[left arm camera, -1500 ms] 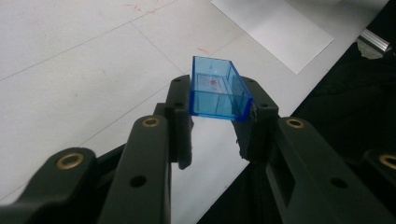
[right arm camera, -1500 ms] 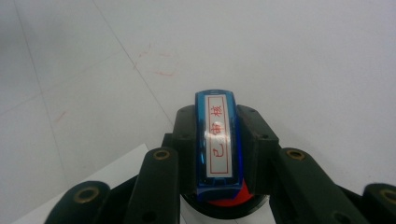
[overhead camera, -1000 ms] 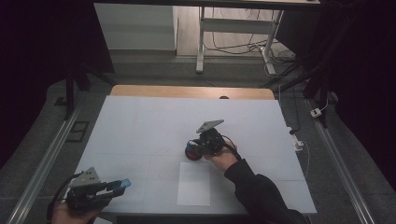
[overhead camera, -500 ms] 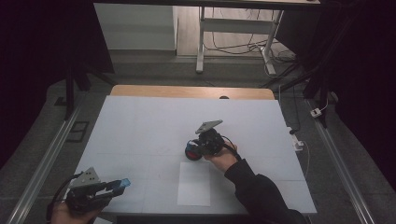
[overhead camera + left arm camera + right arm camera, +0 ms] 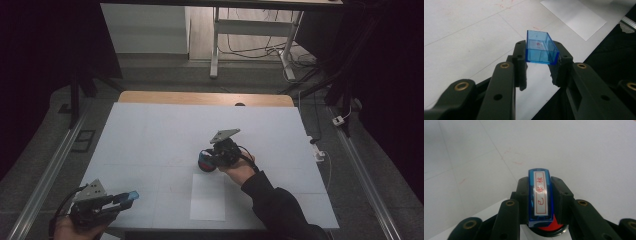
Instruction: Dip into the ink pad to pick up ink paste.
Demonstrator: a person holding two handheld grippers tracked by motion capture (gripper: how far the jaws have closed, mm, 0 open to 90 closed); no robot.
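The left gripper (image 5: 541, 75) has two matte black jaws built of linked bars with brass-coloured pivot bushings and small screw holes. The right gripper (image 5: 541, 202) is built alike. Each carries a grey three-cornered plate and a black cable. The right arm wears a dark sleeve (image 5: 280, 210).

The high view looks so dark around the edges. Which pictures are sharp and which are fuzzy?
High view: the white table is lit while the floor and sides fall into black, and the right gripper looks small and soft. Left gripper view: the blue clear cap is crisp, the near black jaws blurred. Right gripper view: the blue stamp carries a small glare streak on its label, and the table behind is evenly bright.
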